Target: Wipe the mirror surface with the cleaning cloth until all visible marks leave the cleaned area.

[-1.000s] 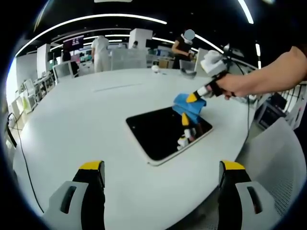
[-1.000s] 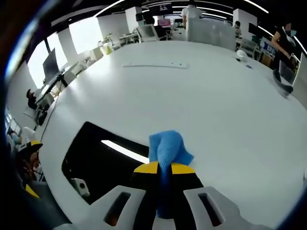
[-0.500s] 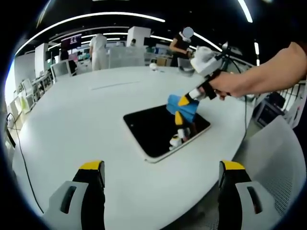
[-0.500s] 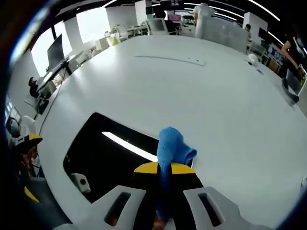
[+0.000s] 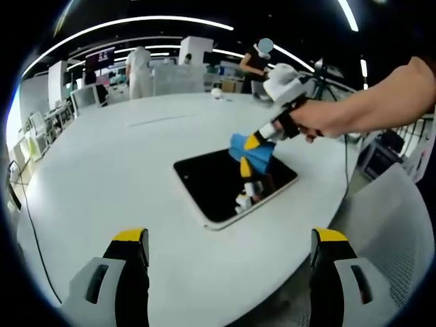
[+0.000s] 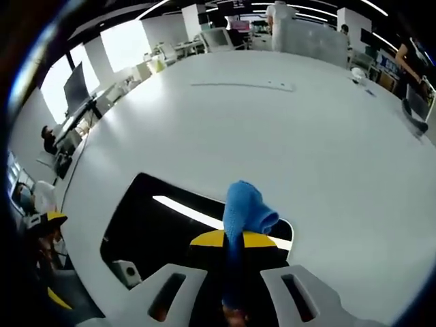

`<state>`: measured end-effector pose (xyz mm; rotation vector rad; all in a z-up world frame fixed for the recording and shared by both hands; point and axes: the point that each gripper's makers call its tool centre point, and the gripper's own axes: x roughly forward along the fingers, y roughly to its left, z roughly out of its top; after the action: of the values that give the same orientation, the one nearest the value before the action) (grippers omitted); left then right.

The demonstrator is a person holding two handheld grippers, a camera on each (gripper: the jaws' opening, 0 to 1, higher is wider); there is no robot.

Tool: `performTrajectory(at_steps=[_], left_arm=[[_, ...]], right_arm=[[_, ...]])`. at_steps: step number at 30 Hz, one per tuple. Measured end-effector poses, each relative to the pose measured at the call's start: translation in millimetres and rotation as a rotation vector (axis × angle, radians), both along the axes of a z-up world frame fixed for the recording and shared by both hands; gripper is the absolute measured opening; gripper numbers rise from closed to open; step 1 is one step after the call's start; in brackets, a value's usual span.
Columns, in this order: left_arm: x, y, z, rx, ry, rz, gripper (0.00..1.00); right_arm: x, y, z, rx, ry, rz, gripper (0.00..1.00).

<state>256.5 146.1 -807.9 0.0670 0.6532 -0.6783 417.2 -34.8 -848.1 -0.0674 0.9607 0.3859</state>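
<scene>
A dark rectangular mirror [image 5: 225, 184] with a white rim lies flat on the round white table [image 5: 122, 170]. My right gripper [image 5: 253, 141], held by a hand coming in from the right, is shut on a blue cleaning cloth [image 5: 246, 150] and hovers over the mirror's far right part. Its reflection shows in the glass. In the right gripper view the cloth [image 6: 243, 211] stands up between the shut yellow-tipped jaws [image 6: 233, 240], above the mirror [image 6: 163, 228]. My left gripper [image 5: 231, 238] is open near the table's front edge, nothing between its jaws.
A long thin white strip [image 6: 242, 86] lies further out on the table. Small objects [image 5: 218, 93] sit at the table's far edge. People stand among desks and monitors in the background. A grey chair [image 5: 395, 231] stands at the right of the table.
The right gripper with the cloth has moved left over the mirror, from its far right corner toward its middle. The left gripper has stayed still and open.
</scene>
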Motion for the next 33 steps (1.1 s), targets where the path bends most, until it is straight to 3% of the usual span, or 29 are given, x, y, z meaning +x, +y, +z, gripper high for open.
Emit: performTrajectory(at_steps=[33], left_arm=[[-0.1, 0, 2.3, -0.014, 0.006, 0.014, 1.0]], right_arm=[[7, 77, 0.6, 0.086, 0.016, 0.016, 0.02]])
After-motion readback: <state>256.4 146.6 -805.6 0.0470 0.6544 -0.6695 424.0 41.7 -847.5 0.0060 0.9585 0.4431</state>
